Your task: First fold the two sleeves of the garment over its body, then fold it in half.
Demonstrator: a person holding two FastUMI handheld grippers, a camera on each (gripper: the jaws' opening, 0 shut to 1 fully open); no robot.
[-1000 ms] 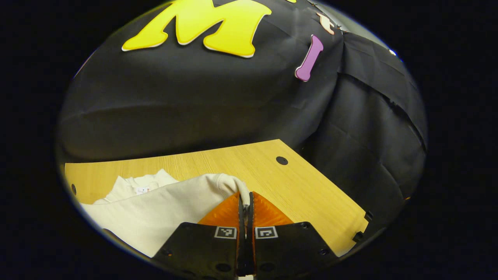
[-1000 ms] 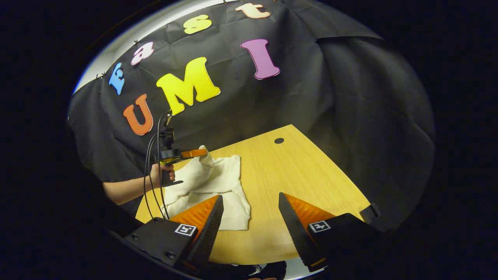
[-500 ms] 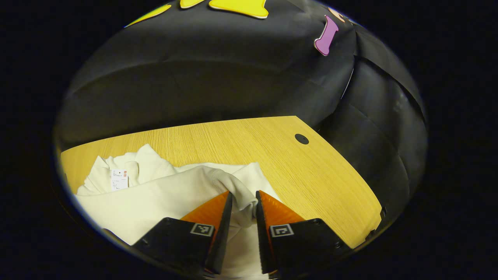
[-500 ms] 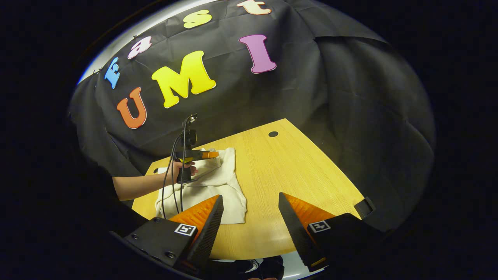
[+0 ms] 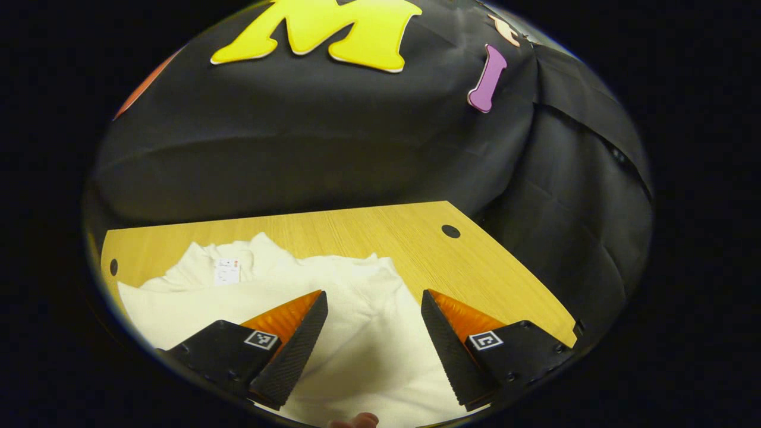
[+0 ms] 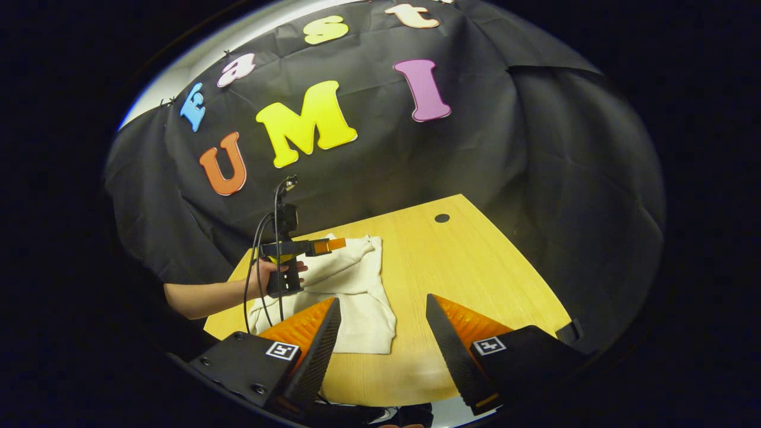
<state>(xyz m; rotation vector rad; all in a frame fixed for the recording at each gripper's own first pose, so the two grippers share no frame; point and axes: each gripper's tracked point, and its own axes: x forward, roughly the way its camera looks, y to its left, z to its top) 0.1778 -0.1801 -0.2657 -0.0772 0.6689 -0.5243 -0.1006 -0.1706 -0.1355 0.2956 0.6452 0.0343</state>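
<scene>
Released, one garment (image 5: 368,321) lies under two spread grippers.

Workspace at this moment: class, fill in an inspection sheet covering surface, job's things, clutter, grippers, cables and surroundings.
Surface: wooden table, round hole near the far edge.
Job's things: cream garment lying on the table, sleeve folded over its body, label at the collar.
Clutter: nothing seen.
Grippers: left gripper open above the garment; right gripper open, empty.
Cables: black cables hang from the left gripper.
Surroundings: black cloth wall.
</scene>
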